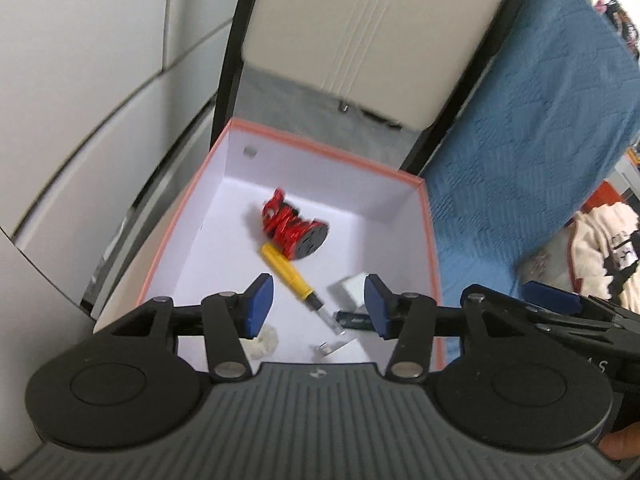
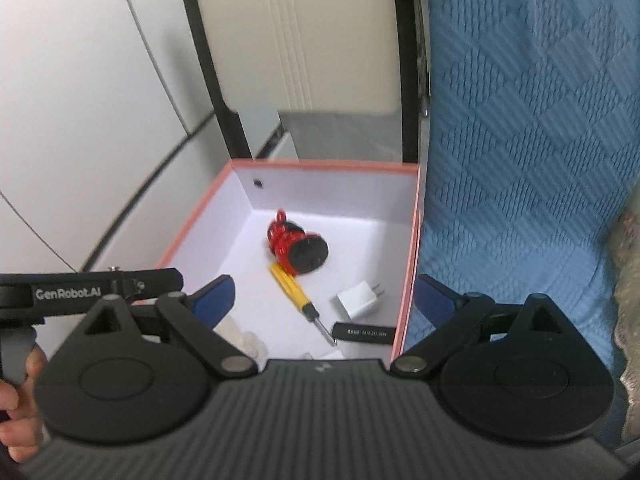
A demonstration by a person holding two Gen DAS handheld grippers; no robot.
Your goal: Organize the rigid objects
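Two tools hang above the pink-rimmed white cardboard box (image 2: 412,264) beside the blue quilted bedspread (image 2: 520,160): left tool (image 1: 318,304) and right tool (image 2: 322,300), both spread and empty. Inside lie a red toy car (image 2: 294,246), yellow-handled screwdriver (image 2: 294,292), white plug adapter (image 2: 358,300) and black stick (image 2: 364,334).

My right gripper (image 2: 324,300) hangs over the pink-rimmed box (image 2: 406,280), jaws spread wide, nothing between them. In the box: red-and-black spool-like thing (image 2: 296,246) near the middle, yellow screwdriver (image 2: 298,294) just below it with its tip pointing toward me, white plug adapter (image 2: 358,300) to the right of it, black stick (image 2: 364,334) by the right wall. Something pale and fuzzy (image 2: 244,340) sits partly hidden behind my left finger. Left gripper (image 2: 100,292) pokes in from the left edge. Blue quilted fabric (image 2: 520,160) lies on the right.
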